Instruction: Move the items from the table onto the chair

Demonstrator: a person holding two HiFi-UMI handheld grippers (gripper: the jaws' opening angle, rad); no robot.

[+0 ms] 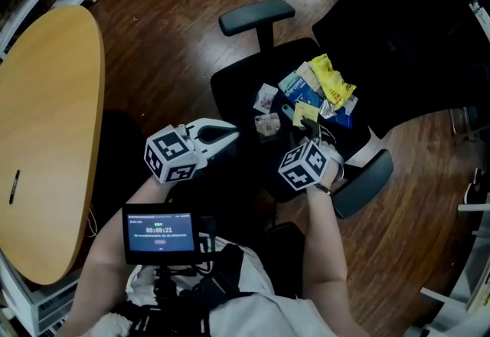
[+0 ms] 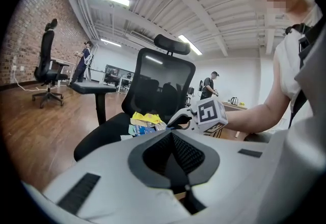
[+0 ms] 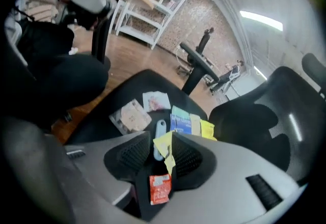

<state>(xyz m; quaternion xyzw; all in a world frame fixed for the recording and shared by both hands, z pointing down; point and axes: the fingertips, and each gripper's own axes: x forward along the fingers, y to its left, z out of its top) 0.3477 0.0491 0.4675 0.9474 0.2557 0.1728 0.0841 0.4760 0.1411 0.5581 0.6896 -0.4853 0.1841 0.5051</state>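
Now the right claw (image 3: 161,139) stands wide over the chair (image 1: 237,90), yellow packet (image 3: 165,149) between; left claw (image 2: 172,137) pinched shut, empty.

The left hand-held gripper (image 1: 228,135) is held nearly level in front of the body, its jaws closed together with nothing between them. To its right and a little farther forward, the right hand-held gripper (image 1: 308,125) tilts steeply down at the end of a bare forearm (image 1: 325,251). Its jaws stand wide apart, with a yellow packet (image 3: 164,147) and a red sachet (image 3: 159,187) in the gap between them, unpinched.
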